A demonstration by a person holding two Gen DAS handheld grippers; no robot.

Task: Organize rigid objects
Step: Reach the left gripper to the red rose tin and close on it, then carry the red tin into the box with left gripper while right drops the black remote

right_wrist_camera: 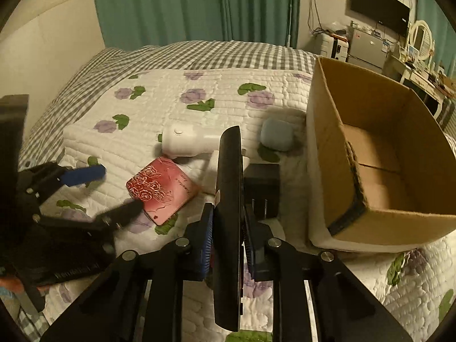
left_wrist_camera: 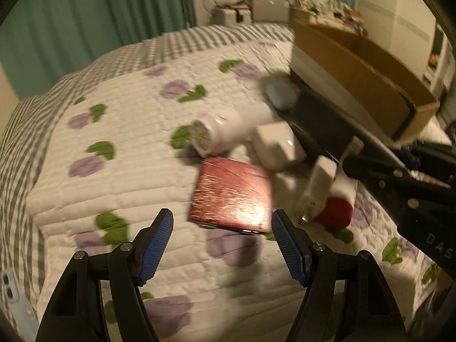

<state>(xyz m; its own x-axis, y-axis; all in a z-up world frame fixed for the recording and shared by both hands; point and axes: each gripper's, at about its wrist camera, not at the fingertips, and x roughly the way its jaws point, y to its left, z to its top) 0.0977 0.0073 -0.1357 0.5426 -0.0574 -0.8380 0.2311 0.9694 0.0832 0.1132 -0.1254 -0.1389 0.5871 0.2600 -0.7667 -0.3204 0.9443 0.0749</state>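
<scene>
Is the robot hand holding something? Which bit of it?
Yes. The right gripper is shut on a flat black slab, pinching its thin edges low down. The left gripper is open, holding nothing.

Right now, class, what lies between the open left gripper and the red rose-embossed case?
Only bare floral quilt separates the left gripper from the red rose-embossed case, shown in the left wrist view.

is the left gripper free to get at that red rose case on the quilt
Probably yes: the left gripper is open and empty, the red rose case lies flat just ahead between its fingers, nothing on top. The right gripper is busy clamping a flat black object.
</scene>
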